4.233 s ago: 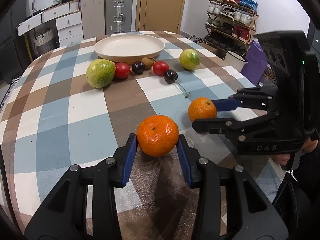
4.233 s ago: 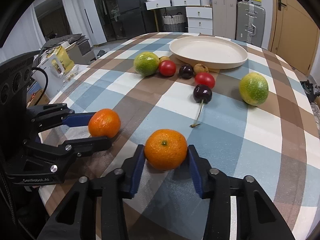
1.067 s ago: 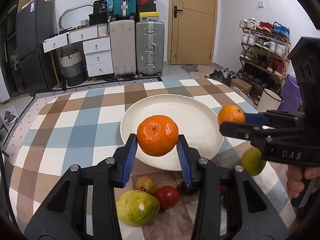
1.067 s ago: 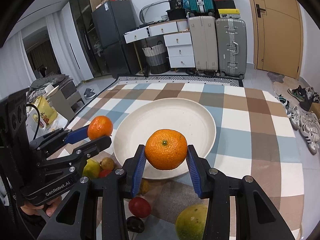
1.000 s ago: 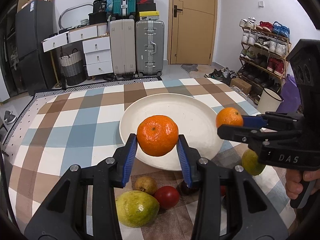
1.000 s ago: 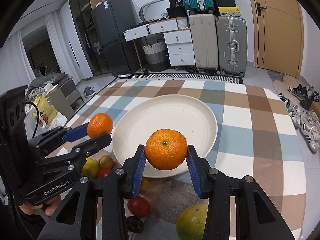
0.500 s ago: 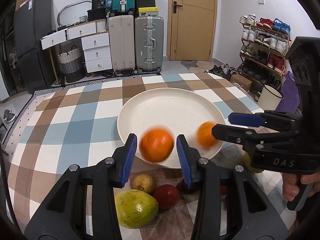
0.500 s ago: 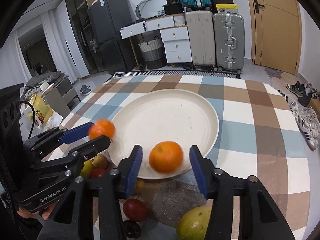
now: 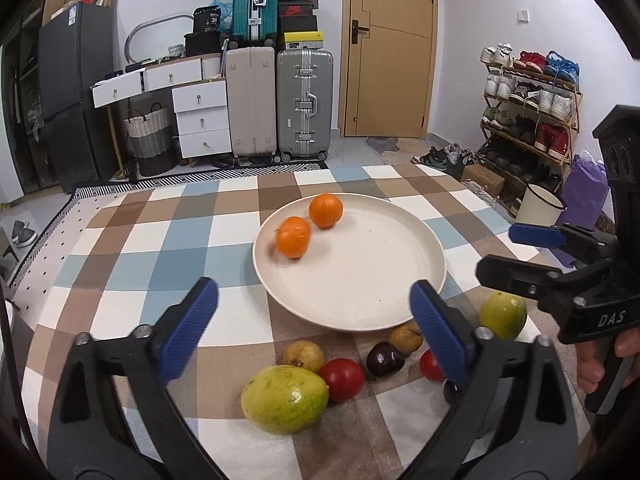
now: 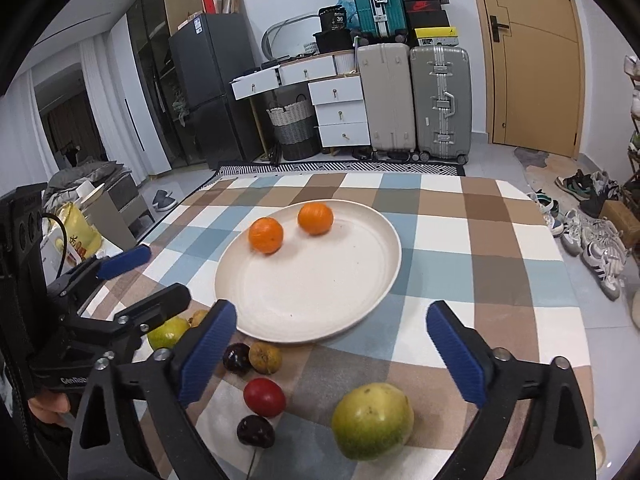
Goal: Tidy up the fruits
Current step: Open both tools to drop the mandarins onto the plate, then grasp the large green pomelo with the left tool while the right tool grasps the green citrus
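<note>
We found both oranges on the plate, toward its far-left rim, close together; the left one showed blur and, in our judgement, had not settled. The left hand-held gripper and the right hand-held gripper had just been opening and stood spread wide, nothing between the jaws, both short of the plate's near rim. The remaining fruit lay on the checked surface along that near rim: a large green fruit, a red one and a dark one among them. We judged the green fruit firm, smooth and the heaviest, best taken across its widest part. The small dark and red fruits looked soft-skinned and apt to roll; light pressure at mid-height was advised.
</note>
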Action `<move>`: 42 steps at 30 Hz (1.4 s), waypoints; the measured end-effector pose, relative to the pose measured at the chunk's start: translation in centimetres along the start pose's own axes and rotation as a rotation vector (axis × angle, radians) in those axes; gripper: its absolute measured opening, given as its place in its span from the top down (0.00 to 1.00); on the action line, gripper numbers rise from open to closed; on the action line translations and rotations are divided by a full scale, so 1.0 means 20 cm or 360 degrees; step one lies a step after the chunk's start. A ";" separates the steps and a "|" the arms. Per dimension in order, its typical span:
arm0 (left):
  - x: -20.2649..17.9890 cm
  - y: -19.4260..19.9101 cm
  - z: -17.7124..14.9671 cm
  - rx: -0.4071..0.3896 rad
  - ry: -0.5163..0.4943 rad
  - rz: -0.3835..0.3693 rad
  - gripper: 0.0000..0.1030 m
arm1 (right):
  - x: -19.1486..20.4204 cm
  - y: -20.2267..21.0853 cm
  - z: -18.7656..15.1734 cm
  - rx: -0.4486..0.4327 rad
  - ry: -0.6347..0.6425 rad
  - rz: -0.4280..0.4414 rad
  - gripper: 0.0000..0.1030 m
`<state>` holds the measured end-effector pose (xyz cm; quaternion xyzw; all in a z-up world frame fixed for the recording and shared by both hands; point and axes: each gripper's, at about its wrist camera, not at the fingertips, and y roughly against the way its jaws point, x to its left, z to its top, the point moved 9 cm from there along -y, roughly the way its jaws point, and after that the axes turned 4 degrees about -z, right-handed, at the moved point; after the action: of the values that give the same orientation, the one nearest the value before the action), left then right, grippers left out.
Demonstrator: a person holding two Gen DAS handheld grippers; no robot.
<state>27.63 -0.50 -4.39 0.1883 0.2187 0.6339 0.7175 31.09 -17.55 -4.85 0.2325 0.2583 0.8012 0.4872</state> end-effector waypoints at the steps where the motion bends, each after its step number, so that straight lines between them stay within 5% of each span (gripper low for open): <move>1: 0.01 0.02 0.00 -0.0015 -0.0001 0.0002 0.01 | 0.00 0.01 -0.01 -0.0012 0.0007 -0.0007 0.01; 16: 0.16 0.19 -0.15 0.0002 0.0060 0.0077 0.01 | -0.08 0.12 -0.10 -0.0038 -0.0009 -0.0067 0.01; 42: 0.19 0.04 -0.32 0.0208 0.0118 0.0058 0.01 | -0.19 -0.08 -0.32 0.0305 -0.0106 -0.0112 0.01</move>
<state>23.89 3.42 -9.58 0.2149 0.2827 0.6379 0.6834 29.85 -21.59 -11.17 0.2953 0.3254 0.7471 0.4987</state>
